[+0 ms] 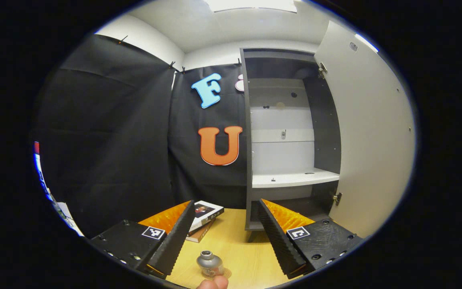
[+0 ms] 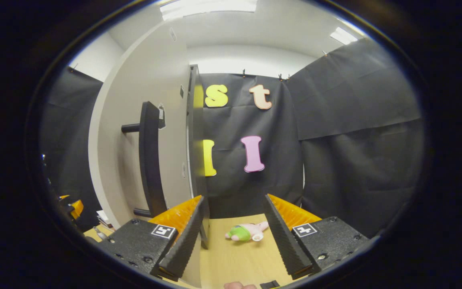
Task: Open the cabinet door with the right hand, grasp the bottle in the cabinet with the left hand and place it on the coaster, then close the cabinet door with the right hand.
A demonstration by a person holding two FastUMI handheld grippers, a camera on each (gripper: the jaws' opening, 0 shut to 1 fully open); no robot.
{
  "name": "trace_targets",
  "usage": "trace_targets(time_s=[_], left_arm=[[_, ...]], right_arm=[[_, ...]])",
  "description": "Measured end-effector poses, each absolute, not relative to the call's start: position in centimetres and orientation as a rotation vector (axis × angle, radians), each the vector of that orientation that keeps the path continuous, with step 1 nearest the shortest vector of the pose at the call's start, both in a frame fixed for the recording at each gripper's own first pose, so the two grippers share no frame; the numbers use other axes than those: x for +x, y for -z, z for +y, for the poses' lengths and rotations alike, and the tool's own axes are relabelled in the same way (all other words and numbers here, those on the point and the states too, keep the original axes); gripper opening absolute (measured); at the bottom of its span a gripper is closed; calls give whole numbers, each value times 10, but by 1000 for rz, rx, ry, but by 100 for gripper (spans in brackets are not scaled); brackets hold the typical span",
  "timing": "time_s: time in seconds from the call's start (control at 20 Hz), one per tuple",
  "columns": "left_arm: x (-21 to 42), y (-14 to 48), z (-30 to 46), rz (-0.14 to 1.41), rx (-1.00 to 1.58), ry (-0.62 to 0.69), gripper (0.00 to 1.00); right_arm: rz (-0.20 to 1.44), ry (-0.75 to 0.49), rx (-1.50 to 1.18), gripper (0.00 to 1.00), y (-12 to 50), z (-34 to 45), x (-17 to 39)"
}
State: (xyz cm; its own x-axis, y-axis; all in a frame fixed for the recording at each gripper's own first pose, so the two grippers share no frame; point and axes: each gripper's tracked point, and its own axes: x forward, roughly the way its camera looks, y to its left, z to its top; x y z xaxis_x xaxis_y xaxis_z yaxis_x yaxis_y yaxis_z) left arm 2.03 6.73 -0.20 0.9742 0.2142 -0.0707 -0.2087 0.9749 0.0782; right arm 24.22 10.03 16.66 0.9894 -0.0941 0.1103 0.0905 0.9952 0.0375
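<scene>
In the left gripper view the cabinet (image 1: 283, 136) stands with its door (image 1: 371, 132) swung wide to the right, and its white shelf (image 1: 293, 178) is bare. A small silver bottle (image 1: 210, 263) stands upright on the wooden table, low between the fingers of my open left gripper (image 1: 227, 237), which do not touch it. I cannot tell whether a coaster lies under it. In the right gripper view the door's black bar handle (image 2: 149, 160) rises to the left of my open right gripper (image 2: 235, 237), apart from it. Nothing is between the right fingers.
Two stacked books (image 1: 205, 216) lie on the table left of the cabinet. A pink and green plush toy (image 2: 247, 232) lies ahead of the right gripper. The door's edge (image 2: 193, 140) stands just behind the right gripper's left finger. Black cloth walls close the booth.
</scene>
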Motion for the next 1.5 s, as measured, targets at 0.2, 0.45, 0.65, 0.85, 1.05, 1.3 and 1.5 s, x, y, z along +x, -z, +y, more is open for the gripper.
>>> trace_targets(time_s=[0.2, 0.45, 0.65, 0.85, 1.05, 1.3, 1.5], left_arm=[[11, -12, 45, 56, 13, -158, 94], [11, -13, 30, 43, 24, -143, 94], [4, -9, 27, 48, 74, -121, 94], [1, -6, 22, 39, 76, -110, 94], [-1, -2, 11, 49, 56, -63, 94], [0, 2, 14, 49, 58, -47, 94], [2, 1, 29, 45, 47, -57, 94]], right_arm=[[-125, 70, 75, 91, -166, 101, 244], [-109, 26, 91, 92, -164, 109, 248], [-101, -19, 65, 88, -166, 128, 246], [-87, -98, 75, 87, -161, 163, 249], [-76, -179, 71, 87, -159, 202, 252], [-86, -216, 57, 87, -156, 236, 257], [-78, -268, 86, 87, -151, 271, 264]])
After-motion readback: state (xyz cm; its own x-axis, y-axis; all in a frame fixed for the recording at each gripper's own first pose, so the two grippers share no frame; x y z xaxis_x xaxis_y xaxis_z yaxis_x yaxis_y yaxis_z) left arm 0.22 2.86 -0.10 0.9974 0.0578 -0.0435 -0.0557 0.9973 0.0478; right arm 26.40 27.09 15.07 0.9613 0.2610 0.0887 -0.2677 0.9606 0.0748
